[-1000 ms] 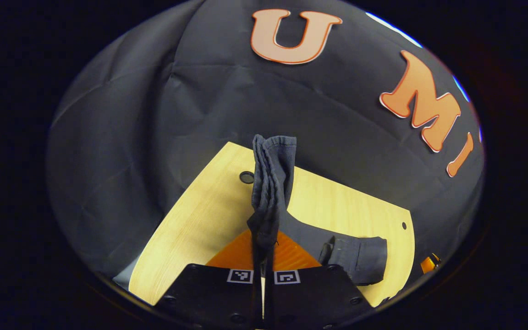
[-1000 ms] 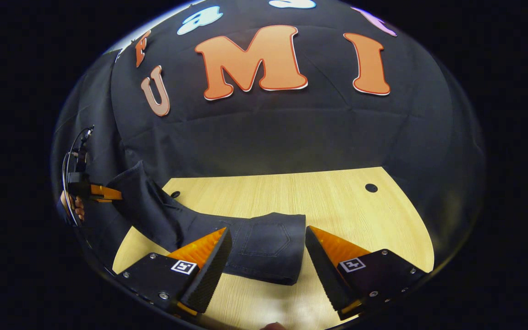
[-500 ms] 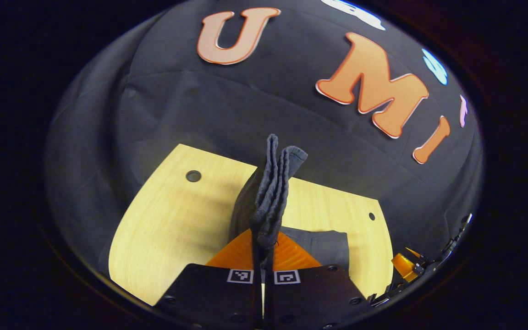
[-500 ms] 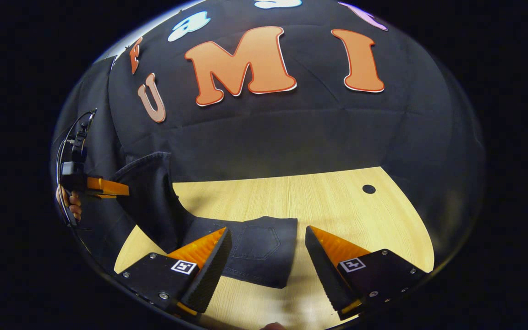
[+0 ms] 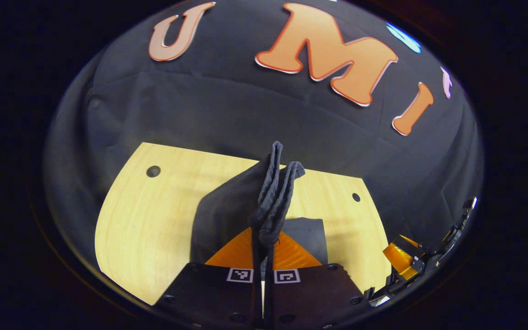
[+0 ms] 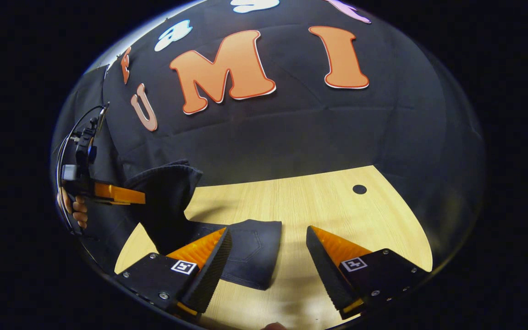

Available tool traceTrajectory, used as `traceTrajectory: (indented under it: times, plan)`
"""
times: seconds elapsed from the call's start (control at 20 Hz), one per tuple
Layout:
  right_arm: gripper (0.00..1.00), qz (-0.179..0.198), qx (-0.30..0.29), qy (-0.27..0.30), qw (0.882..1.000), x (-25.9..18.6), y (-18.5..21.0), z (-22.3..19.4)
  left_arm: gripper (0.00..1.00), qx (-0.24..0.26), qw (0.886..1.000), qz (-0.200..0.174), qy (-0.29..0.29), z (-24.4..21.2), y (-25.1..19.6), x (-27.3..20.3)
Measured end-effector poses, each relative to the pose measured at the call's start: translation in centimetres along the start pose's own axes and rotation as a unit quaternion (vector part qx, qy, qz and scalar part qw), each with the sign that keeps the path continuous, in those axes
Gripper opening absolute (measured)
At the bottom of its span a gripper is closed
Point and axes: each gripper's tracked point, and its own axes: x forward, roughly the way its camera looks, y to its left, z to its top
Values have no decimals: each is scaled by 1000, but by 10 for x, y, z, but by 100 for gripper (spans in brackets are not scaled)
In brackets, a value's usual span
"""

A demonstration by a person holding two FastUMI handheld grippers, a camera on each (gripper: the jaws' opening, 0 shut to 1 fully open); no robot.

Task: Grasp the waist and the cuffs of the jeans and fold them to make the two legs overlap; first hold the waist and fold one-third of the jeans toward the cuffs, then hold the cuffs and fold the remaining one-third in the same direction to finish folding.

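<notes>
Left claw (image 5: 264, 240) clamped on bunched hem of dark denim jeans (image 5: 273, 192), lifted above pale wooden bench (image 5: 154, 215) to carry fold over. Right claw (image 6: 268, 256) spread wide, empty, poised beside pocketed end (image 6: 250, 256) lying flat.

A pale wooden table (image 6: 328, 201) with a round hole (image 6: 359, 189) stands before black cloth (image 6: 291, 133).

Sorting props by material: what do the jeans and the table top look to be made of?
The jeans: dark, matte woven denim, going by the stitched back pocket and the thick ribbed edge bunched in the left gripper. The table: pale wood-grain surface with a smooth, faint sheen; whether solid wood or laminate cannot be told.
</notes>
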Motion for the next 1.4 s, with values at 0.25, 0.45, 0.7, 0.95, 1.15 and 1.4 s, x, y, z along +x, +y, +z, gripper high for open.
traceTrajectory:
  times: [0.25, 0.45, 0.7, 0.95, 1.15, 1.4]
  plan:
    - [99, 4, 3, 3, 1000, 0, -21, -4, 2, 31, 999, -12, 24, -26, -48, 27]
    - [99, 7, 4, 7, 1000, -1, -33, -8, 2, 66, 996, -23, 55, -65, -87, 48]
    - [99, 12, 1, 5, 1000, -6, -40, -8, 2, 122, 988, -26, 91, -113, -117, 76]
    - [99, 19, -5, -1, 1000, -12, -38, -5, 5, 148, 983, -2, 112, -141, -124, 88]
    - [99, 24, -16, -8, 1000, -18, -30, -2, 40, 123, 987, -53, 91, -141, -143, 84]
    - [99, 26, -45, -34, 998, -19, -12, 11, 78, 89, 995, -46, -8, -96, -127, 45]
